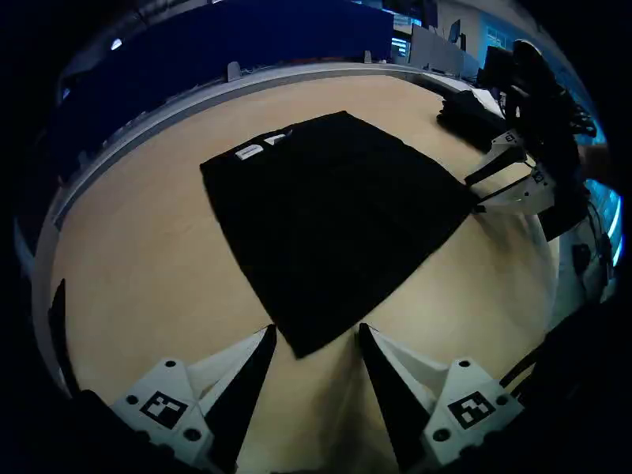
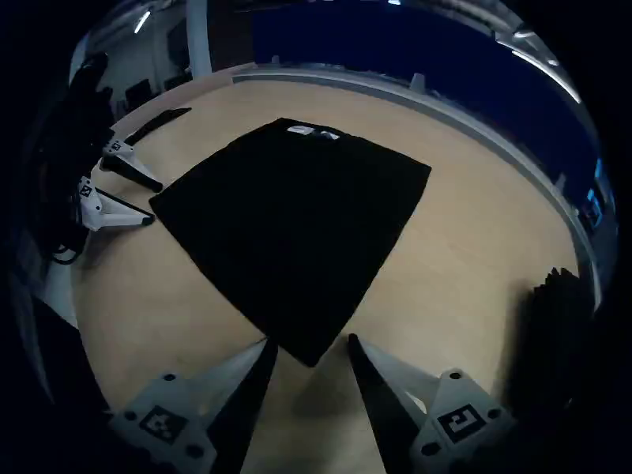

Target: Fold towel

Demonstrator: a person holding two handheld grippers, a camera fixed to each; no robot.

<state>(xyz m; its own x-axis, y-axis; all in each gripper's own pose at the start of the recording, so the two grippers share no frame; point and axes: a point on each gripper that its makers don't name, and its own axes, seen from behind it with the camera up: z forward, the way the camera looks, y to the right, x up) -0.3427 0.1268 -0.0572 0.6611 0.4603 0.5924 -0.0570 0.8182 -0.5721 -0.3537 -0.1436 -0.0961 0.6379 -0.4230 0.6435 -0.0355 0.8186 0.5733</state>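
The towel (image 1: 340,229) is matt black cloth, the table (image 1: 142,261) is smooth light wood-look laminate with a faint sheen, and the left gripper (image 1: 317,326) has smooth white plastic fingers (image 1: 221,362) with black inner faces.

Wooden table (image 1: 142,237), blue partition (image 1: 237,39)

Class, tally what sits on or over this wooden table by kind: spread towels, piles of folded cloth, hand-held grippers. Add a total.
Spread black towel: 1
Pile of dark folded cloth: 1
Hand-held grippers: 2, the left hand-held gripper and the right hand-held gripper
Total: 4
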